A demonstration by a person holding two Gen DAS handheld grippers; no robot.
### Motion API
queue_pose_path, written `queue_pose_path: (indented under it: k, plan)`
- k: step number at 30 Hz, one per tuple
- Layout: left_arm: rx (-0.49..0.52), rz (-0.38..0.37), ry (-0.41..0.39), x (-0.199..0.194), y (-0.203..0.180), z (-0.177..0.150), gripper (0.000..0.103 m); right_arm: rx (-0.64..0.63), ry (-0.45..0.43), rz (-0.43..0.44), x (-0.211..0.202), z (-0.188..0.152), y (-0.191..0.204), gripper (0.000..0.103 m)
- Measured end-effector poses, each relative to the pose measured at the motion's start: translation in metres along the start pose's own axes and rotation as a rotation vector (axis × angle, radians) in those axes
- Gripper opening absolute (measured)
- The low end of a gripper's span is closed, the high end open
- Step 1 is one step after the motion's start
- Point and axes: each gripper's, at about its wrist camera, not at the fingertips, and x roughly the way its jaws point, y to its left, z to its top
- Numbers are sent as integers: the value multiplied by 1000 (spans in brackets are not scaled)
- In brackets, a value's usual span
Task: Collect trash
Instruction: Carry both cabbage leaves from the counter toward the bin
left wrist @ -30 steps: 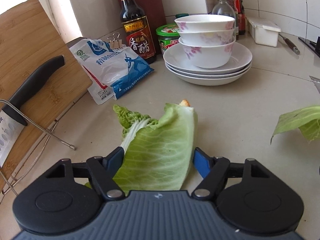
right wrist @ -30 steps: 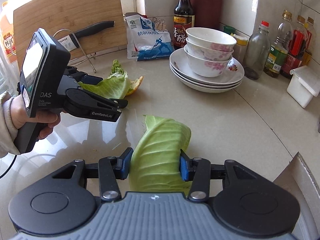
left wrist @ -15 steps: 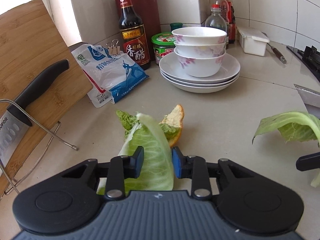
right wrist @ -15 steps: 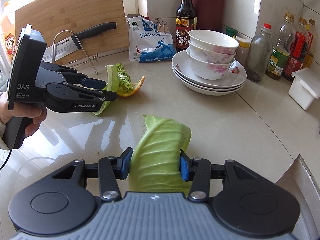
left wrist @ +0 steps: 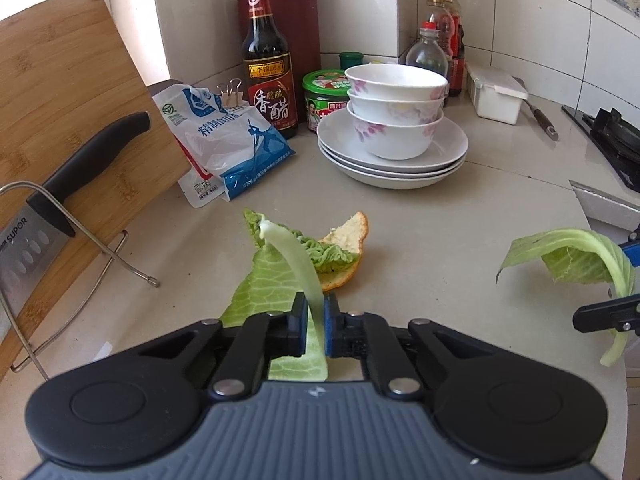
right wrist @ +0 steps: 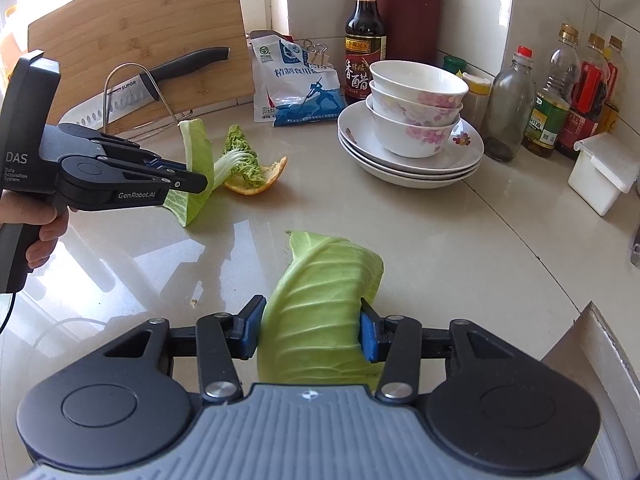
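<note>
- The left gripper (left wrist: 316,326) is clenched on a cabbage leaf (left wrist: 296,264), its blue pads pinching the pale midrib so the leaf stands folded and upright between them; the lower end hangs near the countertop (left wrist: 460,240), though whether it touches is hard to judge from either view.
- The right gripper (right wrist: 310,330) grasps a second, broader cabbage leaf (right wrist: 328,280), pads pressed on its two edges with the leaf curled between them, held off the counter.
- Just beyond the left gripper, a crinkled napa cabbage scrap (right wrist: 240,160) lies on a piece of orange peel (right wrist: 264,182); both rest on the counter, touching each other and apart from the held leaf.
- Farther back stand stacked bowls on plates (left wrist: 394,132), a salt bag (left wrist: 224,140), a vinegar bottle (left wrist: 266,64), and a cleaver (left wrist: 48,200) on a rack against the cutting board (left wrist: 72,92).
- The step in hand looks like pickup: both claws are loaded, with two scraps left on the counter.
- Next, I judge, both leaves need carrying to a bin. A grey edge at the lower right of the right wrist view may be one, but too little shows to be sure.
- The left grip is thin, on the rib alone, so the carry wants a steady hand.
</note>
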Motion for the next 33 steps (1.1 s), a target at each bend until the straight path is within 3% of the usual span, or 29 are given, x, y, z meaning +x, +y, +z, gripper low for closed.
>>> queue_pose_path:
  k: [17, 33]
  plan:
    - [85, -44, -5, -64, -18, -2, 5, -17, -37, -9, -32, -14, 3, 52]
    - [234, -245, -7, -134, -106, -7, 5, 11, -46, -52, -96, -77, -7, 52]
